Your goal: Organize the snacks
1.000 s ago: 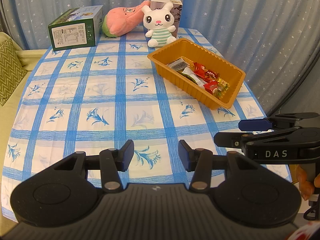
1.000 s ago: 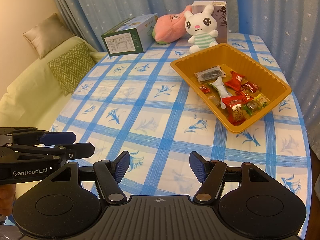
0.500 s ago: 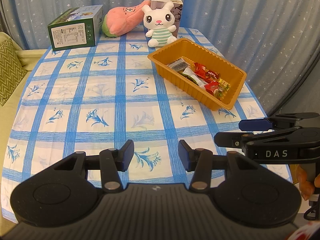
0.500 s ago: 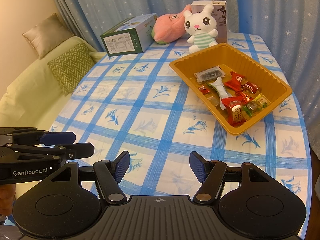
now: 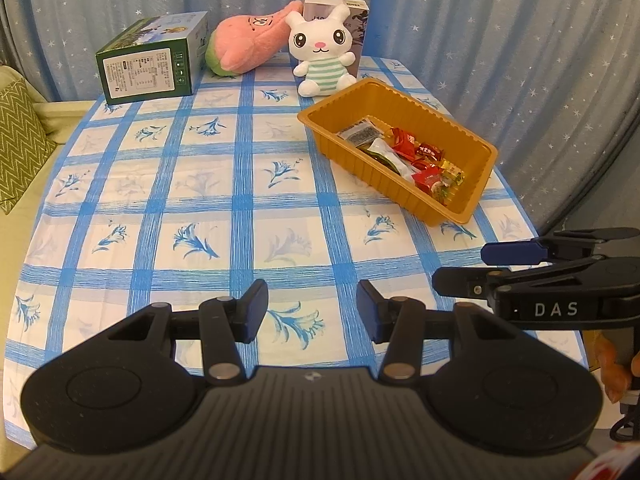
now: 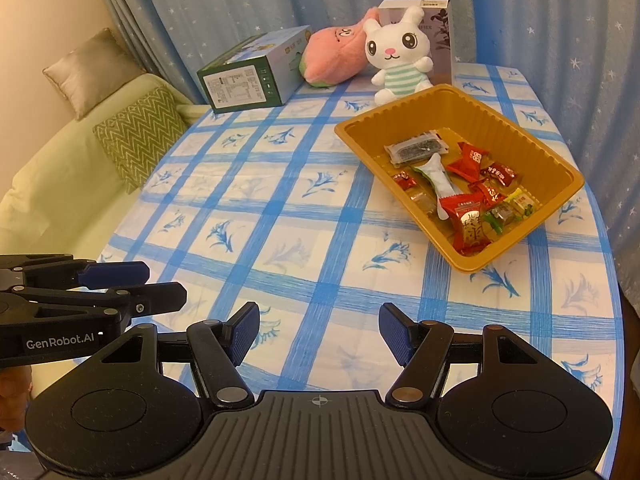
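Both claws, left [image 5: 312, 312] and right [image 6: 319, 334], are hovering spread and empty over the blue-checked cloth surface [image 5: 240, 200], wrapped snacks [image 6: 460, 196] lying gathered in the ribbed amber plastic tray [image 6: 560, 168] at two o'clock; sorting looks done.

The tray [image 6: 460, 96] sits on the table [image 6: 280, 208] toward its right side, with the snacks [image 6: 468, 196] lying inside it, mostly in its near half. Just behind the tray sits the plush rabbit [image 6: 400, 52], with a carton [image 6: 438, 32] upright behind it and a plush toy [image 6: 332, 58] lying to its left. Left of that toy, well apart from the tray, lies a box [image 6: 248, 76], and beyond the table's left edge stands a sofa [image 6: 60, 176] bearing two cushions [image 6: 136, 136].
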The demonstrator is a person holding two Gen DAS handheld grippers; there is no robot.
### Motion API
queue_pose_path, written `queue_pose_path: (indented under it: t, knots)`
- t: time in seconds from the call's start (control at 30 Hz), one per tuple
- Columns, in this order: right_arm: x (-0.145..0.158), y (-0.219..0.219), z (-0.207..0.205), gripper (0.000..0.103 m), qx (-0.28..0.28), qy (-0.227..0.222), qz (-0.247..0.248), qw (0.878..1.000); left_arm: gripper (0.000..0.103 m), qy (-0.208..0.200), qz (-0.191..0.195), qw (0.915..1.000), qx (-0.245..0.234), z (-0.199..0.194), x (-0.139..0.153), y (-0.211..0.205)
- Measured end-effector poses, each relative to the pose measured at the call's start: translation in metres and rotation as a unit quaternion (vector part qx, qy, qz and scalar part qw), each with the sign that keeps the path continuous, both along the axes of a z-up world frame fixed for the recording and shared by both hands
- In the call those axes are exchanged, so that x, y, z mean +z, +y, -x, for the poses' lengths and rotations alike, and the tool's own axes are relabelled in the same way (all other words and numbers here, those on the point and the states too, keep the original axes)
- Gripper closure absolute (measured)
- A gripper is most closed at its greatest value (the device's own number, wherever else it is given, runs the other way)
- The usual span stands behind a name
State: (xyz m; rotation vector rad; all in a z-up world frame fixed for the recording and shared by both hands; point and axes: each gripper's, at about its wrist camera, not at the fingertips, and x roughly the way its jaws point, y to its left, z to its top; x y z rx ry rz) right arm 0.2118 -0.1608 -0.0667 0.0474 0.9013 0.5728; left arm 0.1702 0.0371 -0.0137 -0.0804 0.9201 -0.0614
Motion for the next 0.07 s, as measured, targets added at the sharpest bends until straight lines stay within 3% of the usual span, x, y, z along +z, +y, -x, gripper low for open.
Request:
queue_pose_path:
  t: [0.07]
  knots:
    - [0.0002, -0.0008, -0.0002, 0.037, 0.001, 0.000, 0.000, 1.000, 0.057, 0.005, 0.003, 1.0000, 0.002, -0.0044, -0.0009, 0.0008]
